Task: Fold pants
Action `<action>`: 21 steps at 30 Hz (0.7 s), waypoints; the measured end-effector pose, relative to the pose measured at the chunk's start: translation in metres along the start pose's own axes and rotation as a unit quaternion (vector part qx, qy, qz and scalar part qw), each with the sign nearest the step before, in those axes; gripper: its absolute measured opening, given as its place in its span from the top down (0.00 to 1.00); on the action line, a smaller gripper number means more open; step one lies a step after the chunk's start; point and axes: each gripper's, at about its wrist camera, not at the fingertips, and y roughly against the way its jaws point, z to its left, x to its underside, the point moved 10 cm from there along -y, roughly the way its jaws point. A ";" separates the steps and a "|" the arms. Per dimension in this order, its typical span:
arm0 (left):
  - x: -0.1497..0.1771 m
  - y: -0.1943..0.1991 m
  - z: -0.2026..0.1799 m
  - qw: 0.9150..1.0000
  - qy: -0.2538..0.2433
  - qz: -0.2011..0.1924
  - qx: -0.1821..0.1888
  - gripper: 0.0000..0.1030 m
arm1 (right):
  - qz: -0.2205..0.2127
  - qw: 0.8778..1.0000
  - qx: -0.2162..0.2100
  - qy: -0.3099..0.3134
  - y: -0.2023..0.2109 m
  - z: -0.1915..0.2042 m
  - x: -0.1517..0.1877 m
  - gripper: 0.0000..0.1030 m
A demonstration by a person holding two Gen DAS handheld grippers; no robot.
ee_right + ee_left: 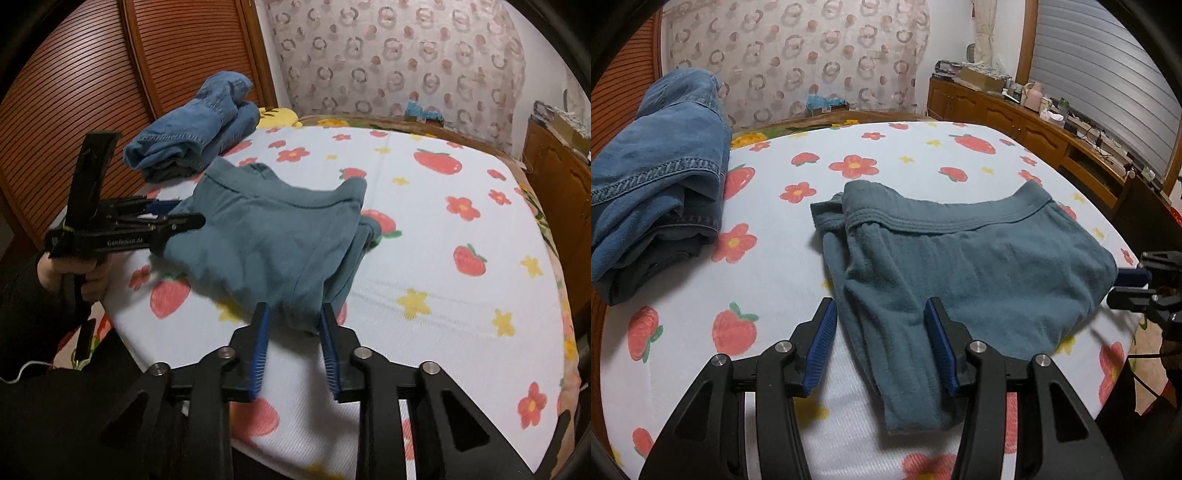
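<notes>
The left claw [881, 345] is spread wide, its blue pads straddling the near edge of the teal pants [960, 266] without pinching them; the right claw [295, 339] is likewise spread, with a fold of the same cloth lying between its pads but not gripped as far as can be told. The pants sit already doubled into a loose bundle in the middle of the bed [443, 295], waistband turned toward the far side. The step in hand looks like gathering the near edge for another fold, and doing it well probably means closing both claws on all layers together, low against the sheet, then lifting evenly so the stack does not slide apart. The left wrist view shows the waistband seam and the ribbed legs running under the claw, plus the wooden cabinet [1015, 118]; the right wrist view alone shows the person's left hand [92, 275] on its grip and the folded jeans [195, 129] lying just beside the pants.
</notes>
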 end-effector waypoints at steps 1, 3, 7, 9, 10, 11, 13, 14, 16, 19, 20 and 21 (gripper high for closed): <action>0.000 -0.001 0.000 1.000 0.000 0.000 0.001 0.51 | 0.003 1.000 0.001 0.002 0.000 0.000 0.001 0.86; 0.000 -0.001 0.000 1.000 0.001 0.001 0.003 0.51 | 0.003 1.000 0.002 0.004 0.003 -0.001 0.003 0.92; -0.001 -0.002 0.001 1.000 0.004 0.002 0.006 0.51 | -0.007 1.000 0.010 0.014 0.011 -0.002 0.003 0.98; 0.000 -0.002 0.001 1.000 0.006 0.001 0.008 0.51 | -0.010 1.000 0.011 0.012 0.015 -0.003 0.004 0.98; 0.000 -0.002 0.001 1.000 0.005 0.001 0.007 0.51 | -0.013 1.000 0.013 0.010 0.017 -0.004 0.004 0.98; 0.000 -0.002 0.001 1.000 0.005 0.001 0.006 0.51 | -0.016 1.000 0.015 0.010 0.019 -0.005 0.003 0.98; 0.000 -0.001 0.001 1.000 0.005 0.000 0.006 0.51 | -0.024 1.000 0.018 0.007 0.024 -0.006 0.001 0.98; 0.000 -0.001 0.001 1.000 0.005 0.000 0.006 0.51 | -0.028 0.999 0.018 0.006 0.026 -0.006 -0.001 0.98; 0.000 -0.001 0.001 1.000 0.006 0.000 0.006 0.51 | -0.039 0.999 0.025 0.013 0.030 -0.003 -0.005 0.97; 0.000 -0.001 0.001 1.000 0.006 0.000 0.006 0.51 | -0.050 0.998 0.044 0.021 0.029 -0.002 -0.014 0.85; 0.000 -0.001 0.001 1.000 0.006 0.000 0.006 0.51 | -0.046 0.997 0.049 0.023 0.026 -0.002 -0.016 0.77; 0.000 -0.001 0.001 1.000 0.007 0.000 0.007 0.51 | -0.046 0.997 0.050 0.024 0.022 -0.001 -0.019 0.70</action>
